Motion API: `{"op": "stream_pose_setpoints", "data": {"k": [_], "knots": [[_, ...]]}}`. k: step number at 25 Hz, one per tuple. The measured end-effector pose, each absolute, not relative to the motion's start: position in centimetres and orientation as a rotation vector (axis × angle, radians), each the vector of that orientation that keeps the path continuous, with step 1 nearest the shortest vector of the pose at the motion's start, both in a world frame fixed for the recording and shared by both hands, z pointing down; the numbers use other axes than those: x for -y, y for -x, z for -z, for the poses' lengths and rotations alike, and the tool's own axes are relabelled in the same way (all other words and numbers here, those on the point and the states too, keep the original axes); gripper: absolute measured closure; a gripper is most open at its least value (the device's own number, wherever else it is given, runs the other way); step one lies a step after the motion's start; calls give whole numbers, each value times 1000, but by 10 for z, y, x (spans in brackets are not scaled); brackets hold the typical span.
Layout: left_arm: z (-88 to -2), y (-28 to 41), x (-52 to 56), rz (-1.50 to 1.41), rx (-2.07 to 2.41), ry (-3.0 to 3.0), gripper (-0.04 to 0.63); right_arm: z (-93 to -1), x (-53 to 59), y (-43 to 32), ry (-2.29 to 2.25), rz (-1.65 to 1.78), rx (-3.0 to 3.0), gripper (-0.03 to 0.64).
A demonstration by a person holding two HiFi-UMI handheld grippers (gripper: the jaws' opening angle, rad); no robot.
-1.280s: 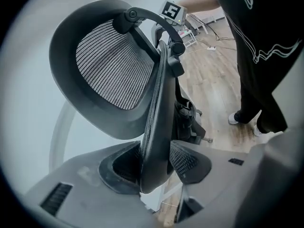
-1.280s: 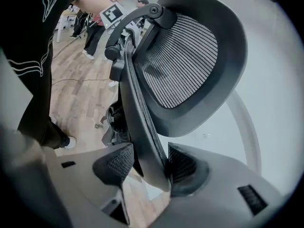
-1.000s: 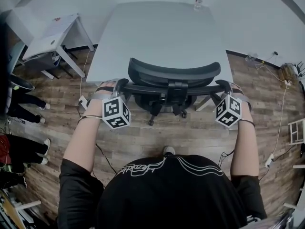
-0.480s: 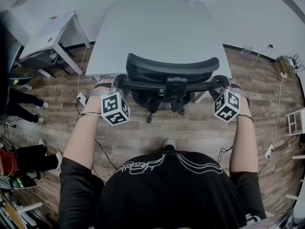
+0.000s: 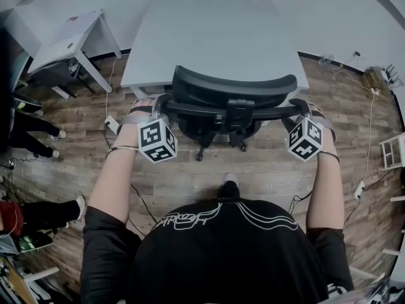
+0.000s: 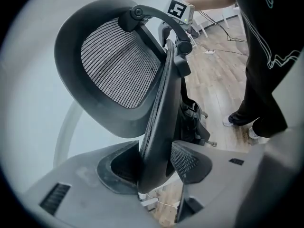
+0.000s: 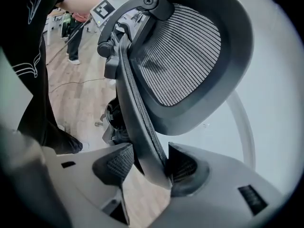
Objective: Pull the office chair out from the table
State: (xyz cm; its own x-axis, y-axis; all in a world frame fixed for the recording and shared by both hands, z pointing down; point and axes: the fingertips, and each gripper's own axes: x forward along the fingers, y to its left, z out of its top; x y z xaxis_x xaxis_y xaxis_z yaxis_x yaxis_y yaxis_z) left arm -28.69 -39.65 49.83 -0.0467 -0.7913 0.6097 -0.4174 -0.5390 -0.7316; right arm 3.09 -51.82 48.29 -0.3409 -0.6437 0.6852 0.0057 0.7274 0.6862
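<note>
Here, you are standing on the wood floor (image 5: 253, 170) right behind the chair (image 5: 231, 100), holding it by both sides of its backrest (image 5: 228, 113). The chair is sitting at the near edge of the grey surface (image 5: 209, 30). Its mesh headrest (image 5: 234, 84) is overlapping that edge in the head view, its back is facing you, and its wheeled base (image 5: 221, 138) is showing on the floor. Your left tongs (image 5: 159, 108) are biting on the backrest's left rim. In the left gripper view the dark rim is running down between the two pads (image 6: 190, 160), and both are touching it while the jaws are opening a little. Your right tongs (image 5: 302, 111) are gripping the right rim: the jaws are standing fairly wide, the rim is clamped between them, and both pads are lying against it. Your shoe (image 5: 229, 180) is poking out just below the chair's base. A white side table (image 5: 69, 46) is standing to the left of the surface, well apart from the chair. Other people's legs (image 5: 31, 132) are showing at the left edge of the head view.
</note>
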Motion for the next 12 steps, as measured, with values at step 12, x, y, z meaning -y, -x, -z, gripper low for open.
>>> {"op": "stream_pose_setpoints", "data": {"k": [12], "knots": [[-473, 283, 358, 1573, -1252, 1949, 396, -459, 468, -38, -516, 671, 1796, 371]]}}
